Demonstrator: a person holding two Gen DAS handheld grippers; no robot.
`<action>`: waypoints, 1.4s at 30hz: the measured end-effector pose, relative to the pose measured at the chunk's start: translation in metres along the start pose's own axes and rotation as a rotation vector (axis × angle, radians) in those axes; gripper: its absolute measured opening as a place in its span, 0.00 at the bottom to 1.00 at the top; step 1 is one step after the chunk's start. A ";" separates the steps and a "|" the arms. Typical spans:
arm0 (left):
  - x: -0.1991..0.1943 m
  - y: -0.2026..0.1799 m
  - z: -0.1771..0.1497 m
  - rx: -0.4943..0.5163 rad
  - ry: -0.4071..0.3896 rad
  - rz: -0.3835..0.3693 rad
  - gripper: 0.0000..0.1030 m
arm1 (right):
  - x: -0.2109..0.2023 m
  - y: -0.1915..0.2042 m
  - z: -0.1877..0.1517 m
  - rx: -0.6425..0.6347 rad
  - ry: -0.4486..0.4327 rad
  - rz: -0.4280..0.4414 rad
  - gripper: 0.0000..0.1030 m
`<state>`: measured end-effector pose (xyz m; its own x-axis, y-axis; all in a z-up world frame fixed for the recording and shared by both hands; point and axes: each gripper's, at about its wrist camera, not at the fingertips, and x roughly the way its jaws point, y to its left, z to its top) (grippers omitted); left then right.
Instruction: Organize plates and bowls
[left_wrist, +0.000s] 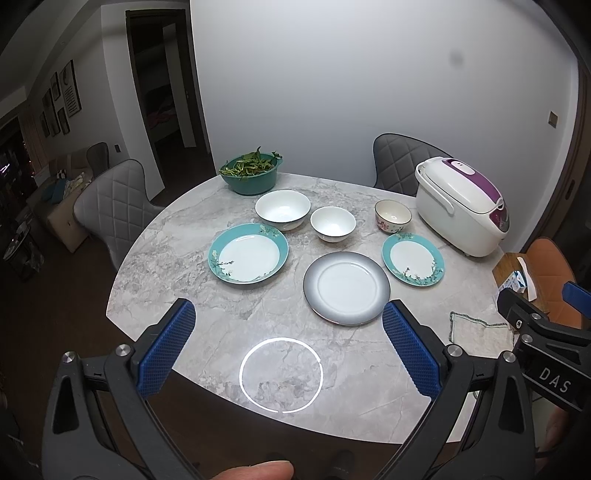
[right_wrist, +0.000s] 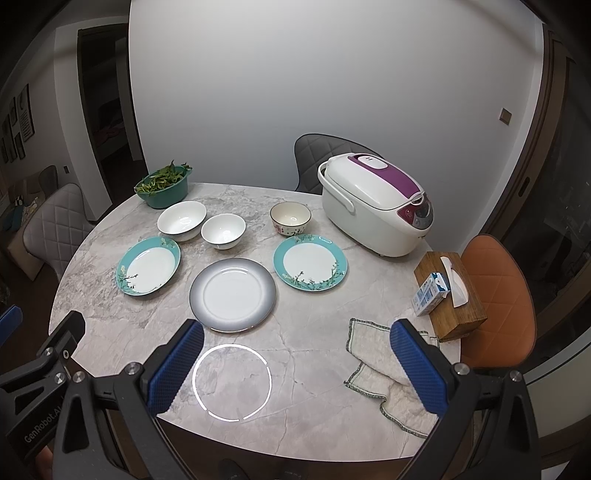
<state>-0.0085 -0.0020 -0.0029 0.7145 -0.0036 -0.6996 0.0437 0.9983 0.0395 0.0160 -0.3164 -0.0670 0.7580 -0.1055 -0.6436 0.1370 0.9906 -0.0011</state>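
Observation:
On the round marble table (left_wrist: 177, 266) lie a grey-rimmed plate (left_wrist: 346, 287) (right_wrist: 232, 294), a large teal floral plate (left_wrist: 248, 252) (right_wrist: 148, 271) at left and a smaller teal plate (left_wrist: 413, 263) (right_wrist: 310, 267) at right. Behind them stand a large white bowl (left_wrist: 283, 209) (right_wrist: 182, 220), a smaller white bowl (left_wrist: 332, 223) (right_wrist: 223, 231) and a cream floral bowl (left_wrist: 392, 216) (right_wrist: 290, 218). My left gripper (left_wrist: 288, 328) hovers open over the near table edge, holding nothing. My right gripper (right_wrist: 297, 343) is open too, beside the left one, short of the grey plate.
A teal basin of greens (left_wrist: 251, 173) (right_wrist: 164, 184) sits at the back left, a white and purple rice cooker (left_wrist: 461, 205) (right_wrist: 375, 206) at the back right. A cloth (right_wrist: 388, 373), a wooden tissue box (right_wrist: 448, 295) and a small carton (right_wrist: 430, 297) lie right. Chairs ring the table.

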 end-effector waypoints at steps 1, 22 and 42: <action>0.000 0.000 0.000 0.000 0.001 0.000 1.00 | 0.000 0.000 0.000 0.000 0.001 0.000 1.00; 0.007 -0.007 -0.005 -0.017 0.024 0.017 1.00 | 0.008 -0.008 -0.002 -0.007 0.005 0.006 1.00; 0.202 0.015 -0.074 -0.285 0.425 -0.249 0.99 | 0.151 -0.050 -0.007 0.119 0.240 0.293 0.94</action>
<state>0.0845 0.0163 -0.1967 0.3603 -0.2760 -0.8911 -0.0571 0.9469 -0.3163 0.1194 -0.3817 -0.1697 0.6073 0.2174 -0.7642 0.0204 0.9573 0.2885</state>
